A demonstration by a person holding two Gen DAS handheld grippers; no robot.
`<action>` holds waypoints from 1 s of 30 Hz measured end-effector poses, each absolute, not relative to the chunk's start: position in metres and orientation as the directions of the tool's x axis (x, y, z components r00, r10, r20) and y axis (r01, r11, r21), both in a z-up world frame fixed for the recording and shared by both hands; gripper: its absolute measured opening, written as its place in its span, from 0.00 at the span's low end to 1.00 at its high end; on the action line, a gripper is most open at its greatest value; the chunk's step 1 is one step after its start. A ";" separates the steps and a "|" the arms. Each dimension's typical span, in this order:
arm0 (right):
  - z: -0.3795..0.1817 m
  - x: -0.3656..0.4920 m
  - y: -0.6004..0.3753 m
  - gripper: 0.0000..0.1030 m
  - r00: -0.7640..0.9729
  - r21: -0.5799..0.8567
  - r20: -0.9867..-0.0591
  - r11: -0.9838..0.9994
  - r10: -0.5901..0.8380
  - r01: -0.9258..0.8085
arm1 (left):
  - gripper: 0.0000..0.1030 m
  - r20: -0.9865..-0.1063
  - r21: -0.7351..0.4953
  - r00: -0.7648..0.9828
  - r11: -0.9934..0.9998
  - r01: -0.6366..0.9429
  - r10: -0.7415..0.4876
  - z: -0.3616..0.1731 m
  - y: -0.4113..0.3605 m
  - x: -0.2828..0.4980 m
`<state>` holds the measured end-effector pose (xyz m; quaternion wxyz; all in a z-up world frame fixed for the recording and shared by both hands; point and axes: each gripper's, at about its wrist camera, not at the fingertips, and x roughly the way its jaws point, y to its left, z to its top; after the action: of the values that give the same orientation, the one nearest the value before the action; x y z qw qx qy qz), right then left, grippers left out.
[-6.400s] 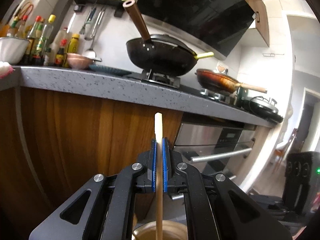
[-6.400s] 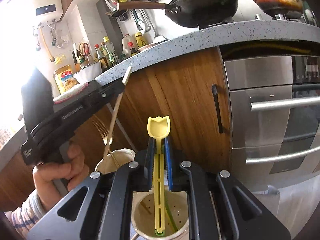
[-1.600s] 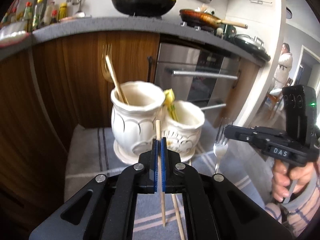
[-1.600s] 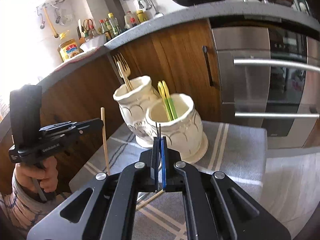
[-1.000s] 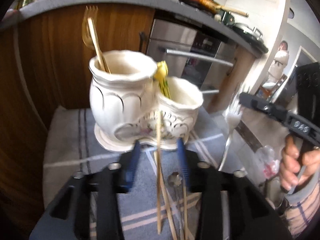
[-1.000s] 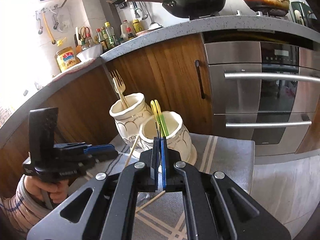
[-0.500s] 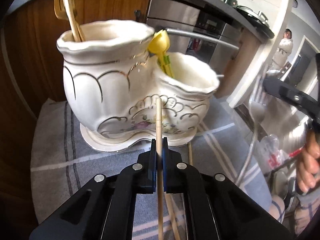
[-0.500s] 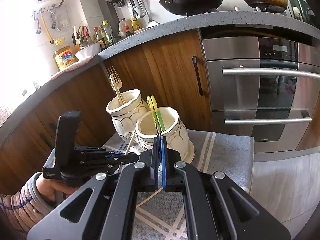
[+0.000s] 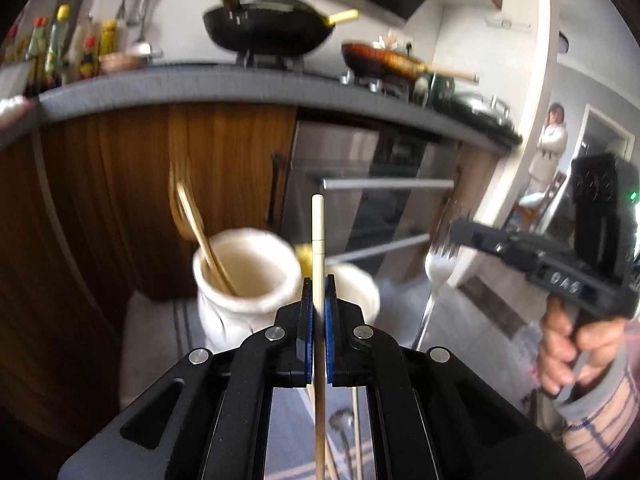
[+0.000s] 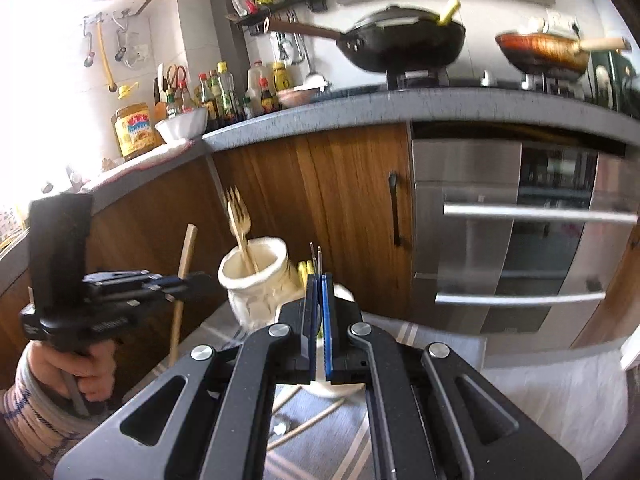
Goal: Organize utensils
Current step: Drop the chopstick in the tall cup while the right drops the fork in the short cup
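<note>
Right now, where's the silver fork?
The silver fork is clamped in the right tool, tines up, on the right of the left wrist view, beside the white holder and above the striped cloth.

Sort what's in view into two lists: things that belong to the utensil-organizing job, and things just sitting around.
Job:
- pale wooden chopstick, clamped in the left gripper
- silver metal fork, clamped in the right gripper
- white ceramic two-pot utensil holder
- gold fork standing in it
- loose chopsticks on the striped cloth

Lying about:
- black wok
- copper frying pan
- sauce bottles
</note>
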<state>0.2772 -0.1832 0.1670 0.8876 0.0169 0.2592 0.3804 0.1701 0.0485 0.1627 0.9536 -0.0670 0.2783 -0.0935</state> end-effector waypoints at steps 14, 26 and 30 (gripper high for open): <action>0.212 0.317 -0.158 0.02 0.671 0.093 -0.418 0.764 0.612 -0.639 | 0.05 -0.379 -0.171 0.910 0.979 0.109 -0.168 0.236 0.075 0.224; 0.187 0.344 -0.147 0.02 0.692 0.028 -0.464 0.790 0.553 -0.613 | 0.05 -0.300 -0.120 0.952 0.992 0.029 -0.064 0.231 0.077 0.280; 0.176 0.345 -0.139 0.02 0.677 0.018 -0.480 0.778 0.558 -0.628 | 0.05 -0.336 -0.110 0.940 0.994 0.013 -0.049 0.206 0.077 0.283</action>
<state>0.3452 -0.1395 0.1762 0.9128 -0.0742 0.2366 0.3246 0.2827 0.0768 0.2056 0.9836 -0.0530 0.1718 -0.0159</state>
